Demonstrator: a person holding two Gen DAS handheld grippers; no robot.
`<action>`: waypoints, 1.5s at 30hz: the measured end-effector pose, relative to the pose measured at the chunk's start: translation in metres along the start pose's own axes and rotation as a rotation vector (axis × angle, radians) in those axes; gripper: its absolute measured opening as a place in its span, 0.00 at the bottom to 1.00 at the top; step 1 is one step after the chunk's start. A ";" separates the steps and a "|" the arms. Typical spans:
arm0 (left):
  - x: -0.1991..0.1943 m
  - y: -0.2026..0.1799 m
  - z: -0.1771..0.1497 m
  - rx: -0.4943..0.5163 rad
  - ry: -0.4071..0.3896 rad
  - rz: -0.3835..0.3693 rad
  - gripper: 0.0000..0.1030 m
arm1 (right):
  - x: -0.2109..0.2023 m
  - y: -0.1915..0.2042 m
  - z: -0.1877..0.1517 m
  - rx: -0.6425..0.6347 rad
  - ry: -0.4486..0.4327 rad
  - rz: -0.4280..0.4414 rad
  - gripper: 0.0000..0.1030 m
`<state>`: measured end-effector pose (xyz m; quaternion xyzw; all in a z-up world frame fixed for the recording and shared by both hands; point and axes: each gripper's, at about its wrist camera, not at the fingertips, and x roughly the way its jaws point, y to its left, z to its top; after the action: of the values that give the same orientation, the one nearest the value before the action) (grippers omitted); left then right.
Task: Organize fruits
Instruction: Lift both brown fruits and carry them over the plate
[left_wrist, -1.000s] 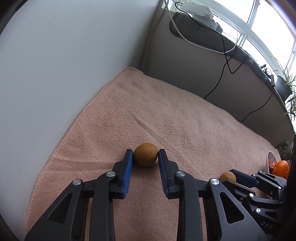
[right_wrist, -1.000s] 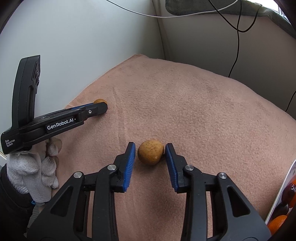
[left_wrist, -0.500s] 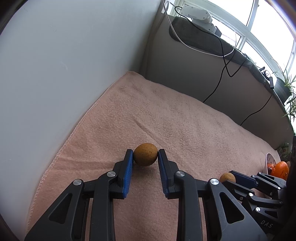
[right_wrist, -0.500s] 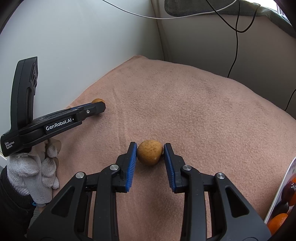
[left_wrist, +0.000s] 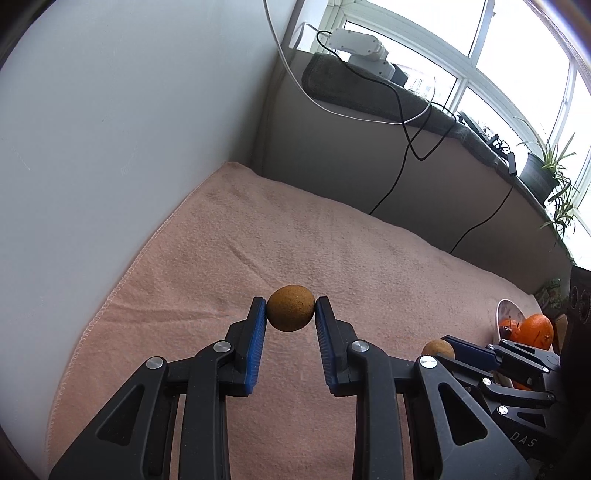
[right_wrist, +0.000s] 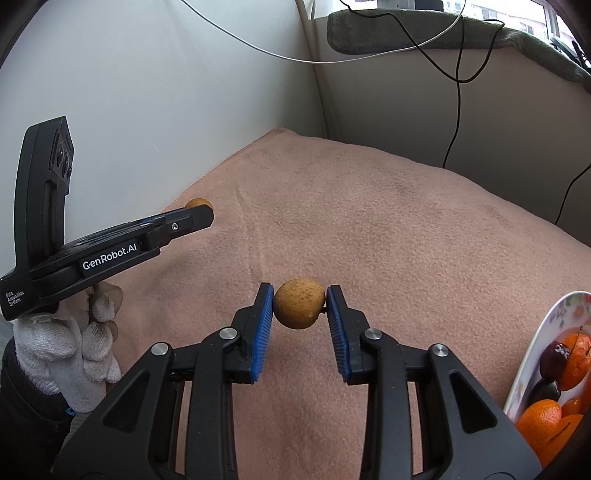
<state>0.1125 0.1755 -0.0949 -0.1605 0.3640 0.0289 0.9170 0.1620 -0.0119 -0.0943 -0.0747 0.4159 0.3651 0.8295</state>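
My left gripper (left_wrist: 290, 309) is shut on a small round brown fruit (left_wrist: 290, 308), held a little above the pink towel (left_wrist: 332, 251). My right gripper (right_wrist: 300, 302) is shut on a second brown fruit (right_wrist: 299, 308), speckled and slightly oval, also lifted off the towel. The left wrist view shows the right gripper (left_wrist: 448, 345) low at the right with its fruit (left_wrist: 437, 348) at the tip. In the right wrist view the left gripper (right_wrist: 199, 216) stands at the left, held by a white-gloved hand (right_wrist: 70, 350), with its fruit (right_wrist: 198, 203) peeking above the tip.
A patterned white plate (right_wrist: 554, 325) holding oranges (right_wrist: 543, 424) and dark fruits sits at the right edge of the towel. A white wall borders the left, a low ledge with cables and a grey cloth runs behind, and potted plants stand by the window.
The right jaws narrowed from loosely around the speckled fruit to pressing on it. Both grippers then rose with their fruits, and the towel dropped lower in both views.
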 end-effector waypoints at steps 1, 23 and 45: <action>-0.003 -0.003 -0.001 0.004 -0.004 -0.002 0.25 | -0.005 0.000 -0.001 0.000 -0.005 -0.002 0.30; -0.035 -0.104 -0.017 0.105 -0.016 -0.159 0.25 | -0.114 -0.026 -0.034 0.060 -0.147 -0.024 0.30; -0.019 -0.214 -0.036 0.224 0.043 -0.303 0.25 | -0.202 -0.100 -0.090 0.211 -0.236 -0.133 0.30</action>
<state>0.1112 -0.0374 -0.0483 -0.1108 0.3561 -0.1536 0.9150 0.0926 -0.2325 -0.0195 0.0288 0.3458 0.2698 0.8982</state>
